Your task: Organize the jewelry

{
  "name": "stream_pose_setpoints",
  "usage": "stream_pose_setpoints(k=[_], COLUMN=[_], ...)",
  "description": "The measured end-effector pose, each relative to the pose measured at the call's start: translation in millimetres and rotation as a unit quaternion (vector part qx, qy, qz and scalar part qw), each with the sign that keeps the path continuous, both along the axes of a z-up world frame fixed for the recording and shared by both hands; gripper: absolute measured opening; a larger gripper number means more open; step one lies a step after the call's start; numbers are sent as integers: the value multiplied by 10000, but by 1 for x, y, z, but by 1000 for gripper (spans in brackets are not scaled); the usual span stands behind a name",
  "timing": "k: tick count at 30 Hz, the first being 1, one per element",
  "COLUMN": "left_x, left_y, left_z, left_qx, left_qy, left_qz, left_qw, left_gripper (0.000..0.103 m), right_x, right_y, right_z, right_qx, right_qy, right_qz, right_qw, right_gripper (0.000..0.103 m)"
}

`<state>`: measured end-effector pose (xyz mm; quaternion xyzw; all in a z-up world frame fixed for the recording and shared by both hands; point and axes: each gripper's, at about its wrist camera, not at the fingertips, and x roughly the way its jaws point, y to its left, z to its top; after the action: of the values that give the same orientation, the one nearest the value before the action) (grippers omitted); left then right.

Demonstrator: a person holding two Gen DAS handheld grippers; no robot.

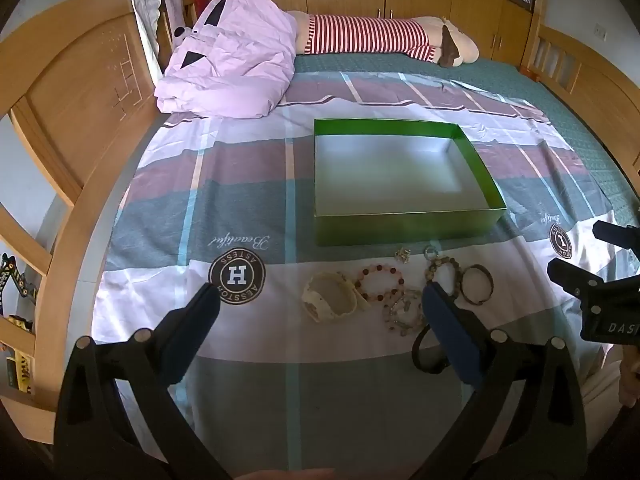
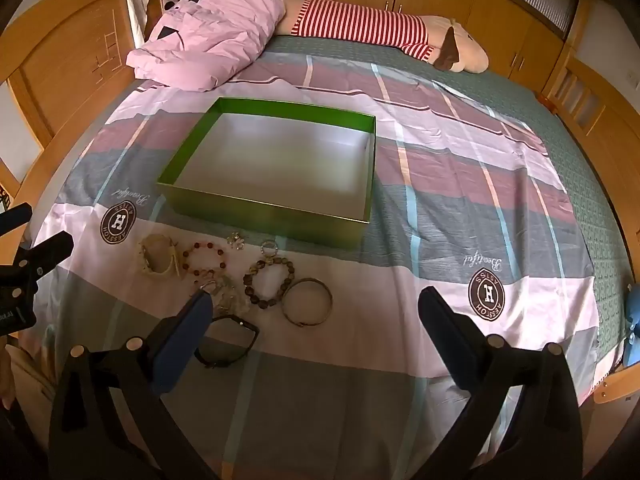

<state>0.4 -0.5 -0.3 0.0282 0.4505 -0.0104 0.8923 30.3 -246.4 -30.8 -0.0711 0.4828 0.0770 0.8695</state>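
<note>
Jewelry: cluster lying on the bedspread (image 2: 440, 160), near its front edge, just in front of the green box (image 2: 260, 206).
Pieces: cream cuff (image 2: 158, 260) at the left end; red-bead bracelet (image 2: 204, 260); brown-bead bracelet (image 2: 268, 282); thin dark bangle (image 2: 307, 301) at the right end; black band (image 2: 228, 344) nearest the front edge; pale bead tangle (image 2: 230, 296) (individual pieces not separable).
Small items: two metal trinkets just beside the box's front wall.
Green box: open top, silver inside, nothing in it.
Left gripper (image 1: 320, 312): jaws wide apart, nothing between the pads, hovering over the cluster.
Right gripper (image 2: 316, 312): jaws wide apart, nothing clamped, above the bangle.
Far edge: pink quilt (image 2: 208, 28), striped plush toy (image 2: 380, 36).
</note>
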Motion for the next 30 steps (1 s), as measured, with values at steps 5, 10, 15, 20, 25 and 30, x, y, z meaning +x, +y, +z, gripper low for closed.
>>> stream_pose_setpoints(k=[5, 10, 15, 20, 25, 30], left_x=[0, -4, -6, -5, -5, -6], left_y=[0, -1, 1, 2, 3, 3], left_z=[0, -1, 1, 7, 8, 8], left_qx=[-34, -67, -89, -110, -108, -89], left_qy=[-10, -32, -103, -104, -115, -112], left_qz=[-3, -12, -16, -8, 15, -1], left_qw=[10000, 10000, 9999, 9999, 9999, 9999], left_gripper=[101, 101, 101, 101, 101, 101], right_x=[0, -2, -4, -5, -4, -4], right_y=[0, 4, 8, 7, 7, 7], right_z=[1, 2, 4, 4, 2, 1], right_qx=[47, 321, 484, 506, 486, 494], right_qy=[-4, -102, -90, -79, -60, -63], right_qz=[-40, -164, -102, -99, -121, -125], right_qw=[10000, 9993, 9987, 9986, 9987, 9987], right_gripper=[102, 102, 102, 102, 102, 102])
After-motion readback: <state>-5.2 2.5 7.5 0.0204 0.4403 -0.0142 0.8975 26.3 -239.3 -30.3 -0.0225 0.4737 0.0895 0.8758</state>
